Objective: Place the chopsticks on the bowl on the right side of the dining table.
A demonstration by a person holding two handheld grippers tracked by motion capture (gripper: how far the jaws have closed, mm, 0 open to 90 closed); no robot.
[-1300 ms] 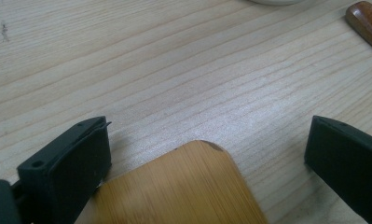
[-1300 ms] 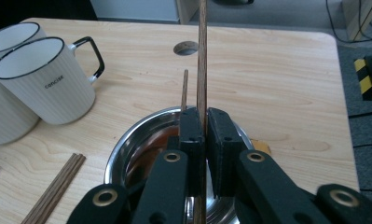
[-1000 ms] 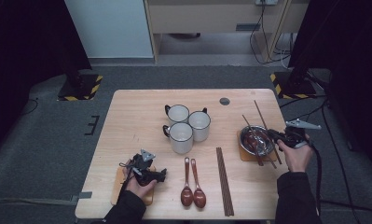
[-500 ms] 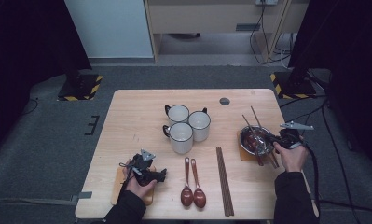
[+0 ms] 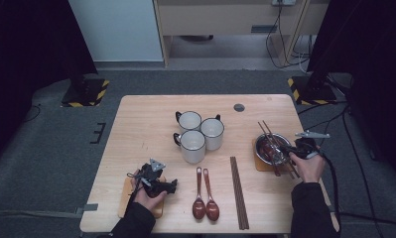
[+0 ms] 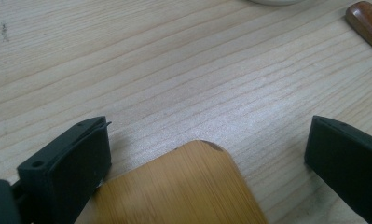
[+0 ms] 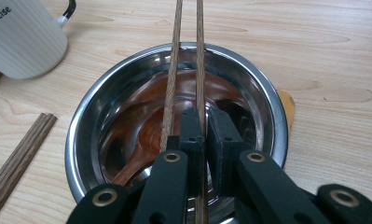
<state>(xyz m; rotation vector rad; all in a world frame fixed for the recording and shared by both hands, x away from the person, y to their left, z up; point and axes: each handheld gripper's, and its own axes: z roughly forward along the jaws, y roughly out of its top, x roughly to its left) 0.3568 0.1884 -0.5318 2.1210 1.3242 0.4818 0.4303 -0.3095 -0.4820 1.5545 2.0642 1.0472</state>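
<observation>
Two thin brown chopsticks [image 7: 186,56] lie across a shiny metal bowl [image 7: 267,100], and the right claw [image 7: 203,122] is pinching them, or at least one of them, between its pressed-together jaws. The bowl sits on a small wooden mat [image 5: 261,163] near the right edge of the surface [image 5: 146,124]. Inside the bowl lies a brown wooden spoon [image 7: 144,147].

I think the step now is lifting the chopsticks off the bowl. Next, the hand needs to go up slowly and keep its squeeze tight, so the sticks do not slip or knock the bowl. Then they could go down by the other pair.

The left claw [image 5: 161,184] rests low at the front left, doing nothing much. Its jaws are spread wide apart, with the corner of a bamboo mat [image 6: 183,186] between them, but they do not squeeze it.

Three white mugs [image 5: 198,136] stand close together in the middle of the pale wood surface. In front of them lie two more brown spoons [image 5: 205,196] side by side, and just beside those another pair of chopsticks [image 5: 238,191]. A little dark round spot [image 5: 239,107] is near the far edge.

The room is dim, with grey carpet [image 5: 61,144] on the floor, dark curtains at both sides, and some yellow and black striped stand feet [image 5: 86,94].
</observation>
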